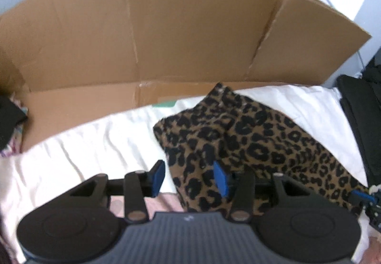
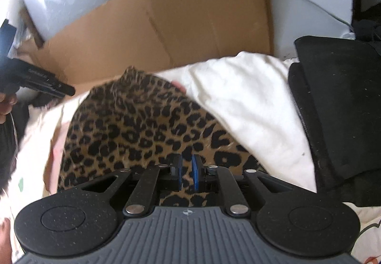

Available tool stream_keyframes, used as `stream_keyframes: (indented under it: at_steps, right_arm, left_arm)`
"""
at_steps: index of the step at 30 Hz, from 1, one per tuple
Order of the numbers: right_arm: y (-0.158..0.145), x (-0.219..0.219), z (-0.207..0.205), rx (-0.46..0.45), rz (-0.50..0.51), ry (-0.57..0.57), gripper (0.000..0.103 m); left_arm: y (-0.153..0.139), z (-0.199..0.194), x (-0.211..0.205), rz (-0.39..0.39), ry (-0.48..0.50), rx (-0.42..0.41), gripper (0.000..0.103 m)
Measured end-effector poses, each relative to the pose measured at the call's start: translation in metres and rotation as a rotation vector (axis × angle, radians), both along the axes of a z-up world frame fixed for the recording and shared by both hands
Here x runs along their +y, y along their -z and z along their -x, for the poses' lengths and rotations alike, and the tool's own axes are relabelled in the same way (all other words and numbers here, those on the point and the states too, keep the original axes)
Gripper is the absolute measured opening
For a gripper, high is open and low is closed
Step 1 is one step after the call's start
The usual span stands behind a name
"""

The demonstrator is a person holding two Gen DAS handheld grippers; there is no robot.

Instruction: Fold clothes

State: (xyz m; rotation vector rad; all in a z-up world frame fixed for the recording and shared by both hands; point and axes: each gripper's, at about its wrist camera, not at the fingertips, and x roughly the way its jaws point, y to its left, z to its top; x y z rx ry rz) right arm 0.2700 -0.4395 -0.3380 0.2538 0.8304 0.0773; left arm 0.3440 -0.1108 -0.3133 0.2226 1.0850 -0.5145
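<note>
Here the left tongs (image 1: 189, 178) stand spread wide, one blue pad over the white sheet (image 1: 100, 140), the other over the near edge of the leopard-print garment (image 1: 250, 142), gripping nothing. The right tongs (image 2: 187, 172) are drawn narrow, pads pinching a fold of the same garment at its near edge. It lies bunched on the sheet, before a cardboard sheet (image 1: 154, 33), with black fabric (image 2: 338, 107) just beside.
</note>
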Motion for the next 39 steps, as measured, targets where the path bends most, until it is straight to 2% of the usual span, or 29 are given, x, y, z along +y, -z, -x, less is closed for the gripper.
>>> stream_keyframes:
  at_steps: [3,6,9,13,15,19,21,26,29,33,39]
  right_arm:
    - [0.008,0.006,-0.004,0.036,0.042,-0.024,0.01]
    - [0.016,0.009,-0.005,0.073,0.072,-0.042,0.01]
    - [0.023,0.008,-0.005,0.11,0.104,-0.047,0.01]
    - [0.029,0.002,-0.003,0.134,0.126,-0.035,0.012]
    - [0.03,0.0,-0.002,0.14,0.133,-0.031,0.012]
    - [0.03,-0.003,-0.001,0.142,0.143,-0.021,0.011]
    - [0.027,-0.002,-0.002,0.133,0.143,-0.023,0.011]
    - [0.019,0.0,-0.005,0.108,0.143,-0.026,0.012]
    - [0.014,0.001,-0.006,0.093,0.143,-0.027,0.012]
    - [0.008,0.003,-0.016,0.071,0.149,-0.039,0.012]
    - [0.01,0.004,-0.03,0.061,0.156,-0.056,0.012]
  left_arm:
    - [0.017,-0.002,0.01,0.048,-0.028,0.019,0.043]
    - [0.035,-0.002,0.019,0.131,-0.029,0.068,0.043]
    - [0.05,0.003,0.019,0.096,0.016,0.045,0.041]
    - [0.064,0.001,0.028,0.052,0.004,0.039,0.039]
    - [0.063,0.001,0.03,0.041,0.008,0.021,0.038]
    - [0.054,0.004,0.024,-0.033,0.069,-0.035,0.036]
    - [0.047,0.002,0.023,-0.05,0.064,-0.045,0.022]
    - [0.019,0.01,0.018,0.034,0.089,-0.094,0.021]
    - [0.013,0.011,0.005,0.076,0.109,-0.099,0.021]
    - [0.013,0.009,-0.02,0.07,0.153,-0.122,0.021]
    - [0.035,0.003,-0.033,0.044,0.156,-0.112,0.022]
